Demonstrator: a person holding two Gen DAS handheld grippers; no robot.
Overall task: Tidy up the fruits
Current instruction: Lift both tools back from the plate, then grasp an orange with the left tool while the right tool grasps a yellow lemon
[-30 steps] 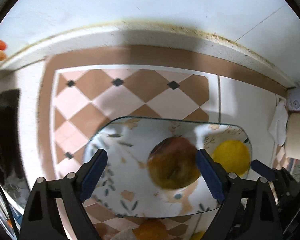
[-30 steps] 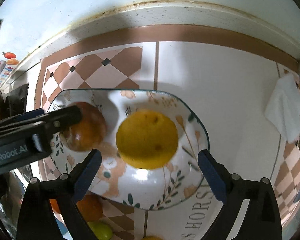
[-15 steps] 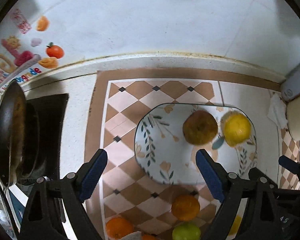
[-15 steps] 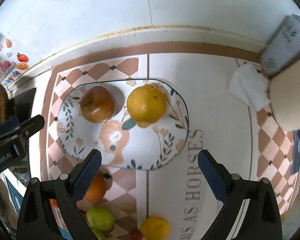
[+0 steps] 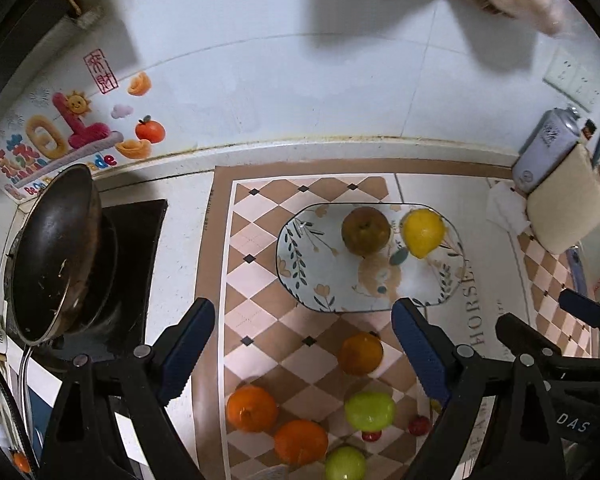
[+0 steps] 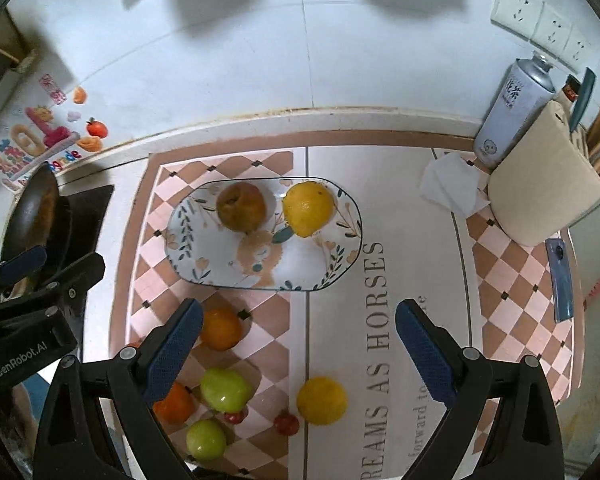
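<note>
An oval floral plate [image 5: 320, 280] [image 6: 204, 264] on the checked mat holds a brown fruit [image 5: 366, 230] [image 6: 241, 206] and a yellow lemon [image 5: 423, 233] [image 6: 308, 209]. In front of the plate lie loose fruits: oranges [image 5: 360, 354] [image 6: 220, 328], green fruits [image 5: 369, 411] [image 6: 225, 390], a second lemon [image 6: 322, 400] and small red ones [image 6: 286, 423]. My left gripper [image 5: 303, 350] is open and empty, high above the mat. My right gripper [image 6: 298, 348] is open and empty, also high above the loose fruits.
A dark pan [image 5: 56, 252] sits on the stove at the left. A spray can [image 6: 514, 114], a paper roll [image 6: 548, 184] and a tissue [image 6: 450, 184] stand at the right by the tiled wall. A blue object [image 6: 562, 280] lies on the mat's right edge.
Both grippers have pulled up and back from the plate, leaving the brown fruit and lemon on it. The loose fruits in front have come into view.
</note>
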